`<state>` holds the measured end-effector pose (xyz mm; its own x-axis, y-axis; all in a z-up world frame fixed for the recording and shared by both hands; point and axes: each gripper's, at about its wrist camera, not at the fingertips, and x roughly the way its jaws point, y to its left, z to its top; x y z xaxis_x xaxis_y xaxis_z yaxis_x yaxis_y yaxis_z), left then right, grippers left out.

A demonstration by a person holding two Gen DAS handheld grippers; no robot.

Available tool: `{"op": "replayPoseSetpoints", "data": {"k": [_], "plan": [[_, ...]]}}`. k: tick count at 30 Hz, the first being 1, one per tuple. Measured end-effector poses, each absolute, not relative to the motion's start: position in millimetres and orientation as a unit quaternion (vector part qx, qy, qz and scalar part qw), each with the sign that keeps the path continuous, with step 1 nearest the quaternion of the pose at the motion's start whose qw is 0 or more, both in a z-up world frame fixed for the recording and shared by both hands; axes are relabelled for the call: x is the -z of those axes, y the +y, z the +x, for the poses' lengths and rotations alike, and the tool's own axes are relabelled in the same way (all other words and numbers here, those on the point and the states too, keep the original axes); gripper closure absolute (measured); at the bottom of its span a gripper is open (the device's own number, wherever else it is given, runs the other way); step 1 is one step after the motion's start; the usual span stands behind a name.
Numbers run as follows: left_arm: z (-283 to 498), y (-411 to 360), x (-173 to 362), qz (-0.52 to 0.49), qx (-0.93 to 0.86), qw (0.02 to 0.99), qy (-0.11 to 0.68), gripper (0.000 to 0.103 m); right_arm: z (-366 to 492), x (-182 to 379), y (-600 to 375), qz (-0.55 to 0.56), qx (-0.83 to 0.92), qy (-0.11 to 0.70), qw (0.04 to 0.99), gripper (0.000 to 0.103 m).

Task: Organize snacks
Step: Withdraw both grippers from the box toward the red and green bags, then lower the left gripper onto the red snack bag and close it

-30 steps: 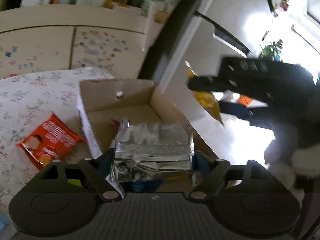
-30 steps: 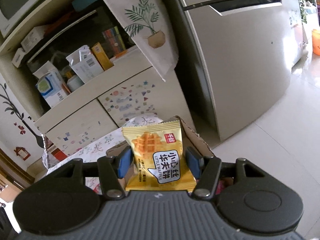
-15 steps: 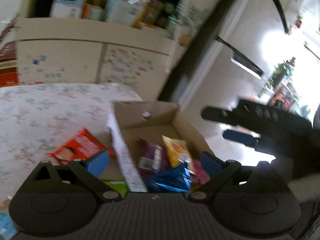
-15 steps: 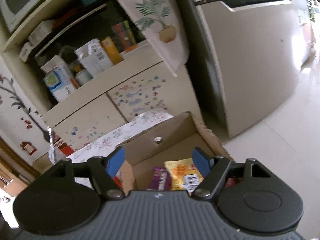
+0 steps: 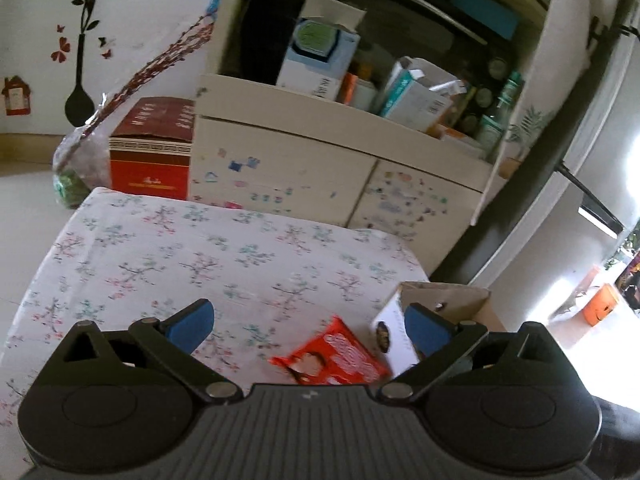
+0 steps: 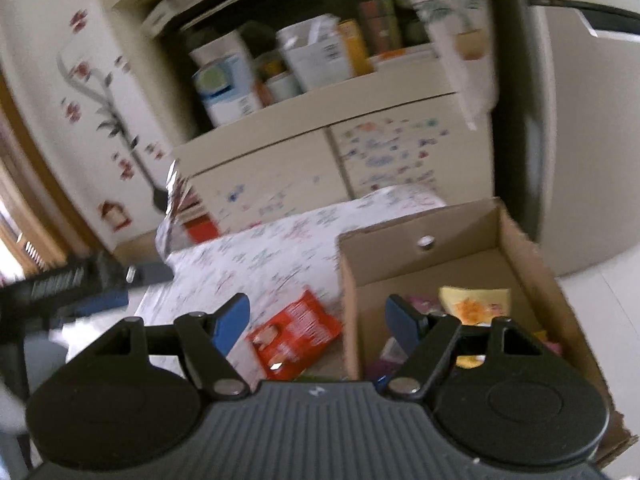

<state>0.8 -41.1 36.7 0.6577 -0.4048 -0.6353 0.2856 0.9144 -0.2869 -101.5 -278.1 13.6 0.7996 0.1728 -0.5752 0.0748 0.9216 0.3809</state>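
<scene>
One packet is left outside the box as far as I can see: the red snack packet (image 5: 332, 360), lying flat on the floral bench (image 5: 168, 248), just beside the outer wall of the cardboard box (image 6: 508, 240). My left gripper (image 5: 308, 320) has just been spreading its jaws and now stands released at full width with nothing between them; the red packet sits just ahead, between the jaw tips and a little toward my right-hand pad. My right gripper (image 6: 318, 320) is also released, jaws partly apart and empty, straddling the box's near wall, with the packet (image 6: 292, 332) ahead of its left pad. I judge my left the better placed, since it looks squarely over the packet while my right would have to work beside the box wall. The packet's long axis seems to run slantwise toward the box; blur keeps me from being sure. Beyond the packet the bench lies open to its far edge. Inside the box a yellow packet (image 6: 476, 306) already rests with others.
</scene>
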Motion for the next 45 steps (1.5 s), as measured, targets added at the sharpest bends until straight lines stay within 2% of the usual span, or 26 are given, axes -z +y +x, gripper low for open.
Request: {"op": "replayPoseSetpoints", "data": {"k": [7,15,27,35,45], "plan": [[13.7,-32.7,-29.1,-0.084,0.170,0.903,0.385,0.000,-111.0,6.1,-231.5,0.159,-0.040,0.337,0.927,0.027],[36.0,-56.0,-1.4,-0.020,0.216,0.885,0.413,0.000,-138.3,41.2,-175.9,0.098,0.005,0.335,0.937,0.027],[46.7,-106.9,40.6,0.094,0.267,0.856,0.433,0.000,-125.2,77.8,-163.2,0.124,0.062,0.370,0.918,0.027],[56.5,-129.7,65.1,0.137,0.273,0.841,0.447,0.000,-121.0,85.3,-155.0,0.113,0.078,0.367,0.920,0.021],[73.8,-118.7,81.2,0.100,0.240,0.841,0.474,0.000,-113.2,93.0,-148.0,0.103,0.107,0.377,0.914,0.021]]}}
